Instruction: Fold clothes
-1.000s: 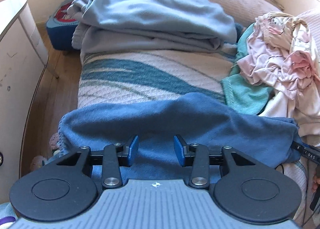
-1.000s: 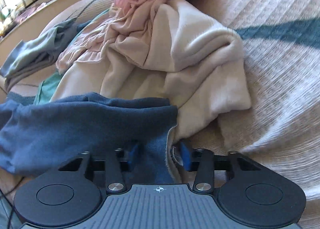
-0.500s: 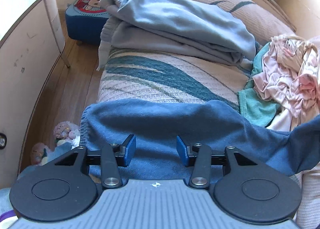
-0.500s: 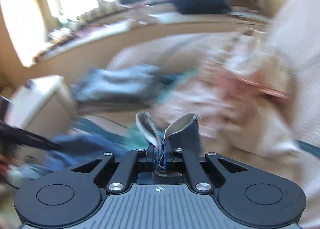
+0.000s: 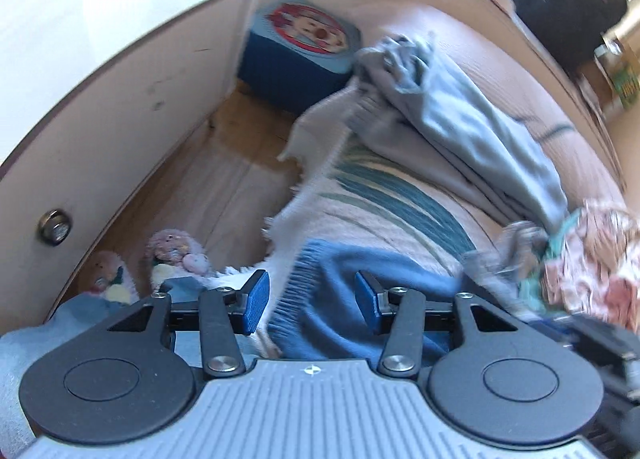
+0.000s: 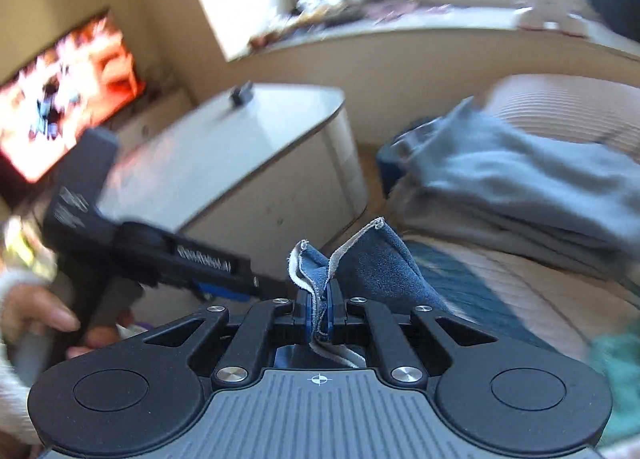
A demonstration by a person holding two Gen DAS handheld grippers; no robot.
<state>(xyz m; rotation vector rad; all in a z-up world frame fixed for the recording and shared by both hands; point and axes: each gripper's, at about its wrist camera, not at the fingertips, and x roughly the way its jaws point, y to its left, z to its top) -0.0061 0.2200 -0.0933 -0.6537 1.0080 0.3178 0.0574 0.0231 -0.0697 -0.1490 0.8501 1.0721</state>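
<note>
Blue garment (image 5: 340, 299) on bed (image 5: 400, 211), hem at my left tool's (image 5: 312, 301) 12 o'clock, tool spread; right tool (image 6: 319, 313) pinching its corner. Clamp hem squarely, then lift evenly.

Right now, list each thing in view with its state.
Left tongs: open, ribbed hem of the blue garment between the fingers.
Right tongs: shut on the blue garment.
Grey clothes: stacked in a loose pile.
Pink clothes: crumpled heap.
TV: on.

Home bedroom, bed (image 5: 400, 203), plush toys (image 5: 176, 255), television (image 6: 60, 95)
</note>
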